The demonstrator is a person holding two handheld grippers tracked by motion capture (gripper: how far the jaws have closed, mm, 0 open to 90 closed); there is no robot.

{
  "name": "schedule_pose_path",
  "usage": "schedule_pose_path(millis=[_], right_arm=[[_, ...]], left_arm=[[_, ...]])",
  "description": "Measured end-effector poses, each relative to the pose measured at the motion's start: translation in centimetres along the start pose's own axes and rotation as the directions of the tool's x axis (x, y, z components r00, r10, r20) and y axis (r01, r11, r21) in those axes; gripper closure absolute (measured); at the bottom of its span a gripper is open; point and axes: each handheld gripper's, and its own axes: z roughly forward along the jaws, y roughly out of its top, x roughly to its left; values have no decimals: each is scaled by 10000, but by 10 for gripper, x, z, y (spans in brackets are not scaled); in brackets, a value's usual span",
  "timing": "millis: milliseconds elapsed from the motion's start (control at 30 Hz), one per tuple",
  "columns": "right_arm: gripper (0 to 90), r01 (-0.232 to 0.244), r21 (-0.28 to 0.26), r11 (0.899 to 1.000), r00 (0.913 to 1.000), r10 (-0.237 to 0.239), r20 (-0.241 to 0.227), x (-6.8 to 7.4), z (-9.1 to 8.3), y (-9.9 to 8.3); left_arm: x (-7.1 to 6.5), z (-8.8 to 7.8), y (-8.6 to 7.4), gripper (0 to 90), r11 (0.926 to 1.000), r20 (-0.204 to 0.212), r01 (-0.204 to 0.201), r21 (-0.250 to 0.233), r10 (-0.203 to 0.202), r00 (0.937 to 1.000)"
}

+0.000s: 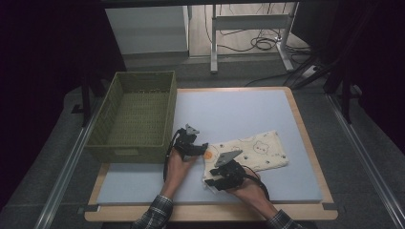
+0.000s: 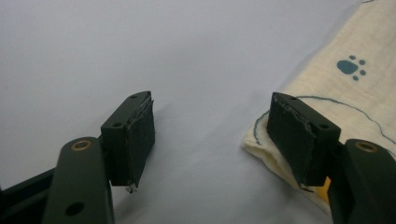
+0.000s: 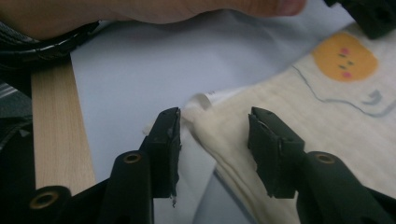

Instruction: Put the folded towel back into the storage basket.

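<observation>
One folded cream cloth [image 1: 248,153] is seen on the counter [image 1: 239,114], long axis running left-near to right-far. Its near-left corner is straddled by the right gripper [image 3: 214,140], jaws half-open and unclamped. The left gripper [image 2: 212,135], open and empty, is held at its left edge. One wicker basket [image 1: 135,117] stands far-left.

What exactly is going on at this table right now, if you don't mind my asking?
A person is working a cream printed cloth lying on the pale blue mat, with a claw in each hand. The right claw is open around the cloth's near corner, not yet pinching it. The left claw sits open at the cloth's edge, one jaw over the fabric. A green woven basket stands to the left.
</observation>
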Motion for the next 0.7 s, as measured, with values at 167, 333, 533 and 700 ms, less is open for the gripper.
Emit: schedule_pose_path(millis=[167, 333, 533, 700], right_arm=[[652, 918, 385, 9950, 9907, -951, 968, 8, 4, 4], [836, 592, 714, 9957, 9929, -661, 990, 7, 2, 6], [853, -399, 293, 9988, 9990, 394, 197, -6, -1, 2], [853, -716, 65, 9974, 9971, 717, -241, -11, -1, 1]], left_arm=[[0, 0, 0, 322, 10000, 8, 13, -3, -13, 10000], [0, 0, 0, 328, 10000, -22, -37, 20, 37, 10000], [-4, -3, -1, 569, 9999, 537, -96, -100, 102, 9985], [-11, -5, 0, 893, 9999, 760, 74, -81, -68, 9971]])
